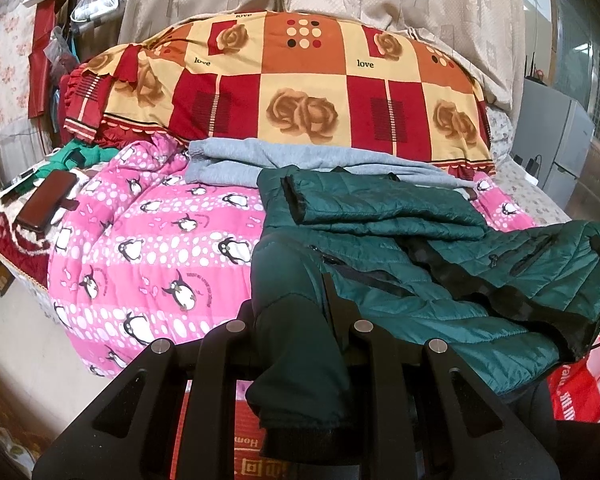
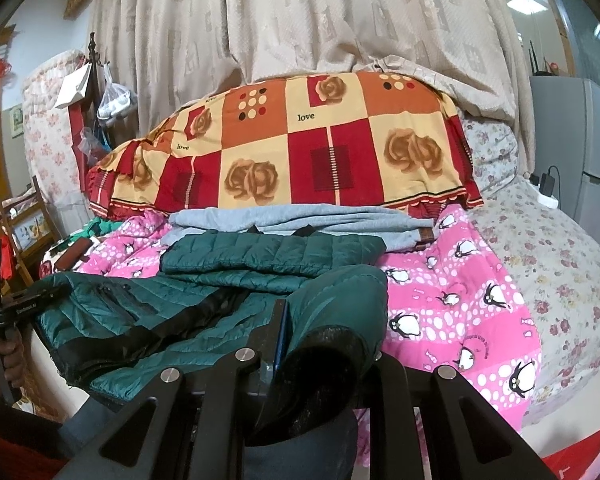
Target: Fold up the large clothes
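We see the green quilted jacket [image 1: 440, 264] lying on the pink penguin quilt [image 1: 152, 248], one sleeve folded across its top. The left gripper [image 1: 296, 320] is clamped on a hanging sleeve cuff [image 1: 300, 420]. The right gripper [image 2: 316, 344] pinches the jacket's dark-lined edge [image 2: 328, 364]. Grey garment [image 2: 284, 220] and patterned pillow [image 2: 300, 152] lie behind. No containers discernible.

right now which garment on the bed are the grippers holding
The green quilted jacket, nearest the cameras: left gripper and right gripper each clamp a sleeve. The grey sweatshirt lies untouched behind it.
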